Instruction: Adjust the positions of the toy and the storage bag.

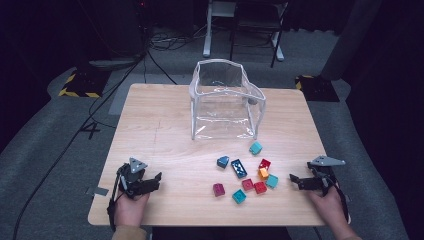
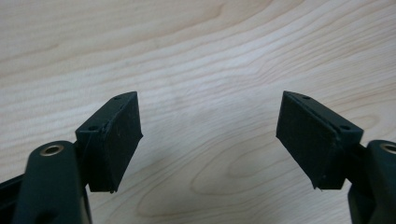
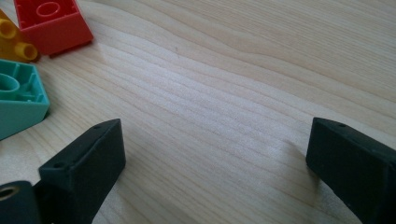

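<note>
A clear plastic bag (image 1: pixel 226 100) with a white rim stands upright at the back middle of the wooden table (image 1: pixel 165 125). Several toy bricks in teal, blue, red, orange and magenta lie scattered in front of it, right of centre (image 1: pixel 245 175). My left gripper (image 1: pixel 156 181) rests at the near left, held by a hand, open over bare wood (image 2: pixel 210 130). My right gripper (image 1: pixel 295 181) sits at the near right, open, just right of the bricks. Its own view (image 3: pixel 215 154) shows a red brick (image 3: pixel 53 23), an orange brick (image 3: pixel 14 39) and a teal brick (image 3: pixel 18 100) at the left.
The table's near edge lies close under both hands. Beyond the table are a grey floor, cables at the left, yellow-black striped floor plates (image 1: pixel 80 85) and the legs of a stand (image 1: pixel 240 30) at the back.
</note>
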Available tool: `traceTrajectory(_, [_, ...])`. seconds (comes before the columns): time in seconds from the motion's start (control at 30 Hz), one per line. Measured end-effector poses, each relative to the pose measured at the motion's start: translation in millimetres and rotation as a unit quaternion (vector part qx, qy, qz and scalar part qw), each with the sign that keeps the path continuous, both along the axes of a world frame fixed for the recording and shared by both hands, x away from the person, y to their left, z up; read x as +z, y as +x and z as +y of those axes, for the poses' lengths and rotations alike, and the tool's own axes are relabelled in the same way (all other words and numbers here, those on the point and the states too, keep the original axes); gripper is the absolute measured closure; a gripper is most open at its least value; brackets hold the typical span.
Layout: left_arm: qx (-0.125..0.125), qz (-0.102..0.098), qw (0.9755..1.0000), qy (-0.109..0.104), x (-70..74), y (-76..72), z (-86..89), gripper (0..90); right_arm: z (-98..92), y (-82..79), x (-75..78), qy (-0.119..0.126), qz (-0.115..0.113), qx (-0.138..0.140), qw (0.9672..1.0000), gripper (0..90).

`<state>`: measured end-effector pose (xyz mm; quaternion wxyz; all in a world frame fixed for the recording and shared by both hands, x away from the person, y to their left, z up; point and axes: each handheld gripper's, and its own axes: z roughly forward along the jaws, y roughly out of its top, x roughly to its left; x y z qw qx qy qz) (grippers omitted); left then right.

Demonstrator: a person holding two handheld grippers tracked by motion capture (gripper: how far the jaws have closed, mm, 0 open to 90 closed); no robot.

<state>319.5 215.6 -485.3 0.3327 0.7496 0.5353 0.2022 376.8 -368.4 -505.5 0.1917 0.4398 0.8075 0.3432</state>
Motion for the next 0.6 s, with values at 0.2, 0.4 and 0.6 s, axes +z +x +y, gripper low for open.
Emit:
traceTrajectory(0.2, [-0.024,-0.008,0.9995,-0.018,17.2,0.5,-12.7,25.2,0.1,-0.7,0.1,-0.001,-0.002,0.001,1.0,6.3])
traceTrajectory(0.4, [-0.046,-0.03,0.9984,-0.009,37.9,9.8,-29.3,28.4,0.1,-1.5,0.2,0.0,-0.004,0.002,1.0,7.1])
traceTrajectory(0.6, [-0.063,-0.036,0.997,-0.026,50.4,26.9,-41.2,30.6,0.2,-1.7,0.2,0.0,-0.003,0.001,1.0,7.3])
